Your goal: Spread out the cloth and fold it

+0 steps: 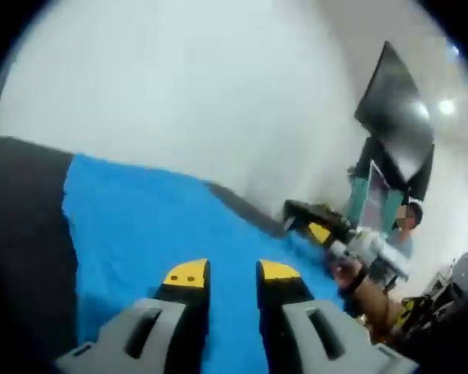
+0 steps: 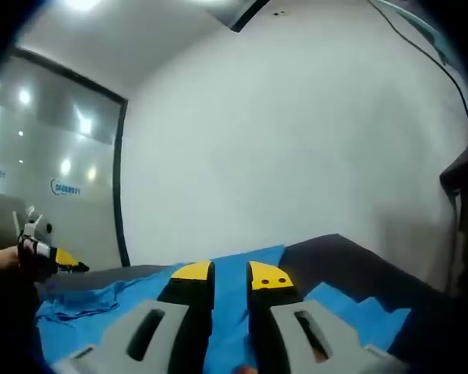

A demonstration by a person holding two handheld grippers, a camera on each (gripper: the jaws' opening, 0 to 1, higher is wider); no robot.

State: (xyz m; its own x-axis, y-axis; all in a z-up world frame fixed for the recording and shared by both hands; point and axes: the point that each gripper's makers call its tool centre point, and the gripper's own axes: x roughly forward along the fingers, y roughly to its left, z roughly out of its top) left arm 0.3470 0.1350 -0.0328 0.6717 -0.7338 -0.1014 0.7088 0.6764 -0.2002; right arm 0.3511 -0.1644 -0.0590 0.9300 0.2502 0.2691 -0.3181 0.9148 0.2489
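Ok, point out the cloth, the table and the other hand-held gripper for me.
cloth (image 1: 148, 226), left gripper view, flat middle
table (image 1: 23, 234), left gripper view, bare dark top
right hand-held gripper (image 1: 300, 216), left gripper view, between fingertips

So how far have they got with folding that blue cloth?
Early on, by the look of it. The blue cloth lies partly spread on the dark table, but it bunches into wrinkles near the left gripper. Both grippers seem to pinch cloth edges with jaws nearly closed, apparently pulling it flat. No fold shows; smoothing and all the folding remain.
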